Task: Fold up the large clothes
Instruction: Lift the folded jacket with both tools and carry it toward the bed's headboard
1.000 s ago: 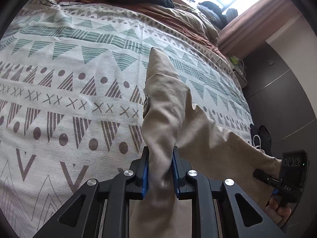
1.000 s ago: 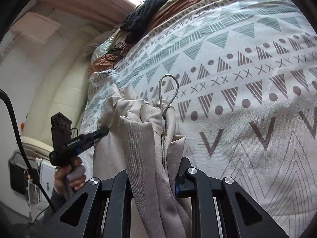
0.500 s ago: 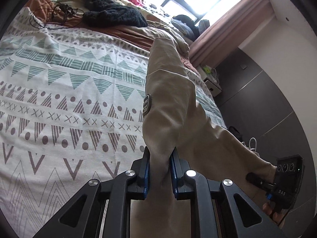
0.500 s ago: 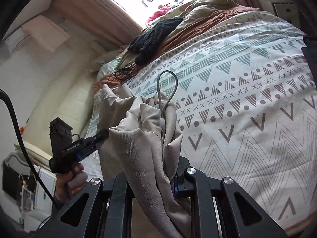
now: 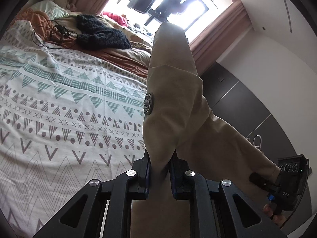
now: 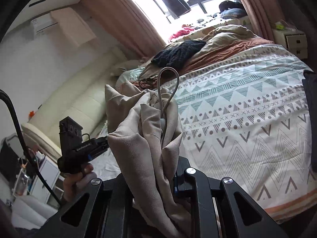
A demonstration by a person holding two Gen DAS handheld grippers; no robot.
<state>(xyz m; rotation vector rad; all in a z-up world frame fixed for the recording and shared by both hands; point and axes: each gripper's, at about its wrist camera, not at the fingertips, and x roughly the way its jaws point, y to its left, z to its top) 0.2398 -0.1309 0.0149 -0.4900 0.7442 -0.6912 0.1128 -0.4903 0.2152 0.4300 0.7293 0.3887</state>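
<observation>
garment [image 5: 174, 103] above bedspread [image 5: 59, 119] | knit [image 5: 101, 33] behind, near window [image 5: 172, 2]

Daylight poured in through the window [image 5: 168, 6] behind the bed [image 5: 59, 103], blown out to white glare in both views. Things in front of the window stood backlit and dim on their near sides. Fisheye bending curved the walls around it, with black vignetting at the corners; focus stayed sharp.
</observation>
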